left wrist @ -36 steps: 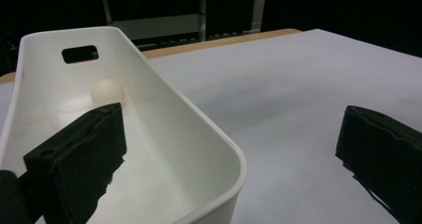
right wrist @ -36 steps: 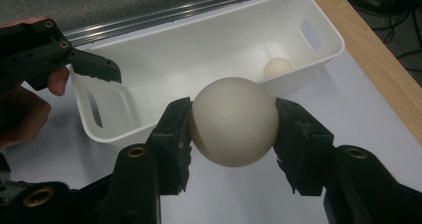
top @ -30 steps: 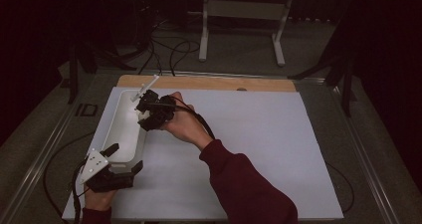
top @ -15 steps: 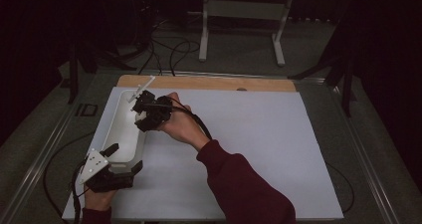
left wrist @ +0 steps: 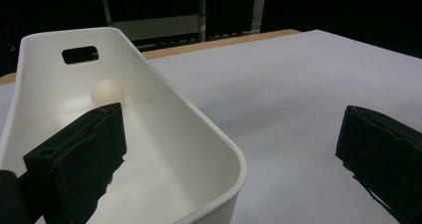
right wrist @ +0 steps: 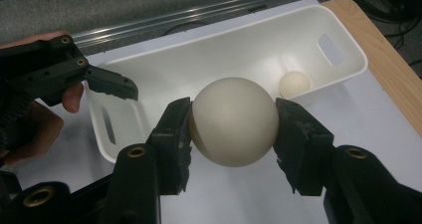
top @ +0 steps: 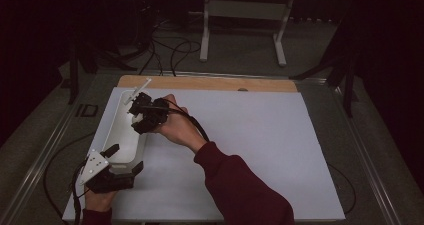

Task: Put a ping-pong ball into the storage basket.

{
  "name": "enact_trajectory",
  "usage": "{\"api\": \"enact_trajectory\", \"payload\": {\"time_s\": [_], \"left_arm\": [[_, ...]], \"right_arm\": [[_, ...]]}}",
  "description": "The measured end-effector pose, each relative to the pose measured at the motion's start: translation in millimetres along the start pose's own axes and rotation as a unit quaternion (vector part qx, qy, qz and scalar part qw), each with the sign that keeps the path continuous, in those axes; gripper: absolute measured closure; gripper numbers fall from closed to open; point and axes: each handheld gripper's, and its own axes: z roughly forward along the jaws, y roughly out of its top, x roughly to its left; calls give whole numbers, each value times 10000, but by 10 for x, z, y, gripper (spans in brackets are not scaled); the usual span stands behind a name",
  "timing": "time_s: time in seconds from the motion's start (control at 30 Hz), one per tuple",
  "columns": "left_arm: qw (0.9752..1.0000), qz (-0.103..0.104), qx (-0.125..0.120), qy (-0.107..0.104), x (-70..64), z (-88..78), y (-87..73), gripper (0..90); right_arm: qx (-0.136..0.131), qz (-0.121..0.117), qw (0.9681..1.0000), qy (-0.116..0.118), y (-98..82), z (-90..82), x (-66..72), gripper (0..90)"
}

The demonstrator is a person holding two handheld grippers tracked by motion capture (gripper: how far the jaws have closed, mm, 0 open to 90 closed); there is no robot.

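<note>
From above, the right gripper [top: 136, 110] hangs over the white bin [top: 120, 140], forearm reaching in across the table; the left gripper [top: 122, 160] straddles the bin's near end, apparently not pinching it. Its own view shows jaws wide apart, one inside the bin, a small ball [left wrist: 108, 91] beyond. The right gripper's view shows jaws clamped on a cream ball [right wrist: 234, 121] above the bin.

Dark red sleeve [top: 240, 190]; black tongs [right wrist: 234, 134] with brass-ringed screw holes and a trailing black cable.
</note>
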Motion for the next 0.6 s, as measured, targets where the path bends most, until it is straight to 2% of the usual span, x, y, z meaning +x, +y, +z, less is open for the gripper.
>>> {"api": "enact_trajectory", "payload": {"time_s": [0.6], "left_arm": [[10000, -2, -4, 5, 3, -6, -1, 0]], "right_arm": [[-75, 67, 9999, 30, 57, 33, 8, 504]]}}
